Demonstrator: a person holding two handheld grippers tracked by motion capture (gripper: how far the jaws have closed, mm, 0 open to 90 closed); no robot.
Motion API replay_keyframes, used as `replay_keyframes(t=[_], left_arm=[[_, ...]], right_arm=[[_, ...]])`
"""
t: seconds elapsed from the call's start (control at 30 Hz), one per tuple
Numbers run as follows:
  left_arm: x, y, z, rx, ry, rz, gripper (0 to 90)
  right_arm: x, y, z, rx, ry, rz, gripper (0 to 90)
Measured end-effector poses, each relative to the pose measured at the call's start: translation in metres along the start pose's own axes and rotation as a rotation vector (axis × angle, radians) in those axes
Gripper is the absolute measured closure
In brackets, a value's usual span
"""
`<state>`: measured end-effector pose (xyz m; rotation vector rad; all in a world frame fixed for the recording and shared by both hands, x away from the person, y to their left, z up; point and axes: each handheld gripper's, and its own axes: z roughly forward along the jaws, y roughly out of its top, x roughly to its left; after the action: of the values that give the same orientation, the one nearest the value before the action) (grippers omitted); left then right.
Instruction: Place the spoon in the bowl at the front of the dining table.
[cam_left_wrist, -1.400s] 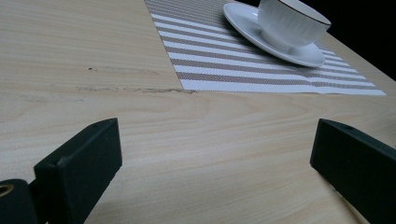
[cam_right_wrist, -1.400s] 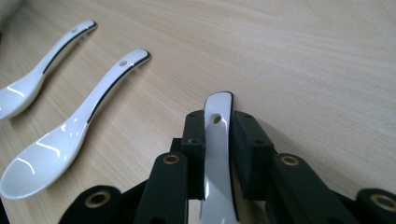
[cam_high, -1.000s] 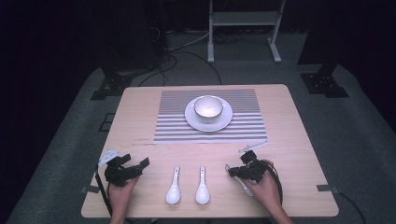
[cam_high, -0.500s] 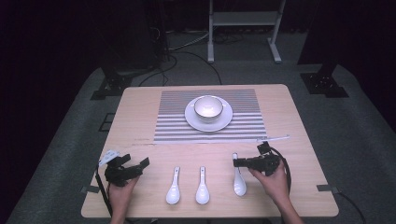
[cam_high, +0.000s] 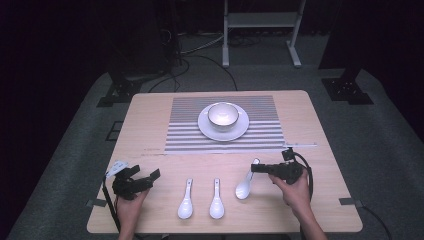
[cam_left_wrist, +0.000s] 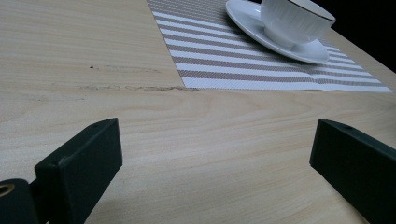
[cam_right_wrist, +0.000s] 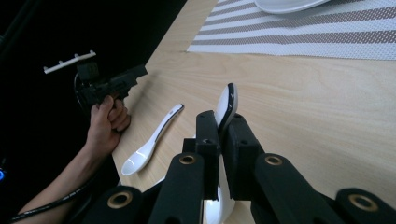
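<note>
My right claw (cam_right_wrist: 219, 135) has swung inward, now clamped on the third spoon's (cam_high: 246, 182) handle, ready to lift; my left claw (cam_high: 134, 181) rests wide open, holding nothing, on the surface (cam_high: 150, 130).

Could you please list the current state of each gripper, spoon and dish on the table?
Left gripper: open, holding nothing.
Right gripper: shut on the right spoon.
Two other spoons: lying free on the table.
Bowl: upright on its saucer.
Striped mat: flat.
</note>
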<state>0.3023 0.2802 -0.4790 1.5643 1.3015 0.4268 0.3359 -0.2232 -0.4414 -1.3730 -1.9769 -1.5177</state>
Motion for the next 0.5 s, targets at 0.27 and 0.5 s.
replay_keyframes(t=[0.27,0.5], left_arm=[[0.000,0.000,0.000,0.000,-0.001,-0.001,1.0],[0.000,0.000,0.000,0.000,-0.002,-0.001,1.0]], right_arm=[[-0.009,0.006,0.001,-0.030,0.037,0.044,85.0],[-0.012,0.014,0.003,-0.046,0.046,0.064,85.0]])
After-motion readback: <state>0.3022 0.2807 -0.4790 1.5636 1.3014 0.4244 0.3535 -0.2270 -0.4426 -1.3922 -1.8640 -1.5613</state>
